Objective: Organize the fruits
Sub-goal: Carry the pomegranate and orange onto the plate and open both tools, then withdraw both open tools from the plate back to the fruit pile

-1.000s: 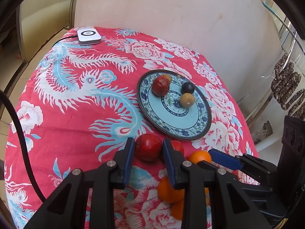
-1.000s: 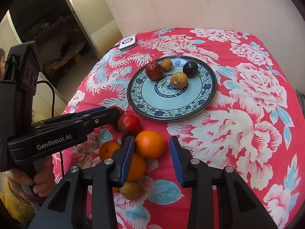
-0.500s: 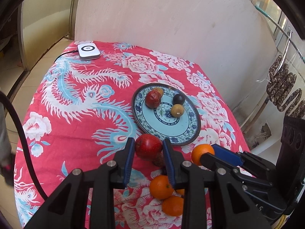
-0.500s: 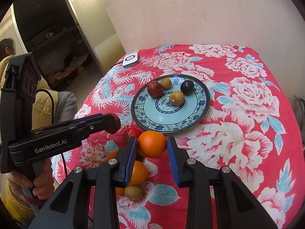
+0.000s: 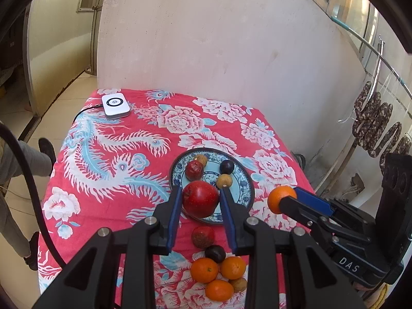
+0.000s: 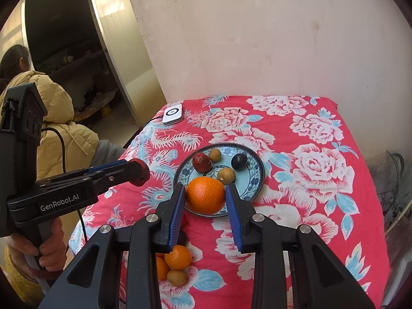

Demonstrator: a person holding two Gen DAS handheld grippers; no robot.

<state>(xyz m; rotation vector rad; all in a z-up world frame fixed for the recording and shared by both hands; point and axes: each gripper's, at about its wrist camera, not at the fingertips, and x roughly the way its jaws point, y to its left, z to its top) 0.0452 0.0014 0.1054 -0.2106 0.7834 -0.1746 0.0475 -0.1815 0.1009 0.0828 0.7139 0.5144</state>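
Left gripper [image 5: 200,200] clamps the apple [image 5: 200,198], right gripper [image 6: 206,198] clamps an orange [image 6: 205,198], both in the air above the plate's [image 5: 245,180] near rim; more fruit [image 5: 219,270] waits on the cloth [image 5: 108,154].

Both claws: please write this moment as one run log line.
left claw: shut on red apple | right claw: shut on orange | plate: four fruits
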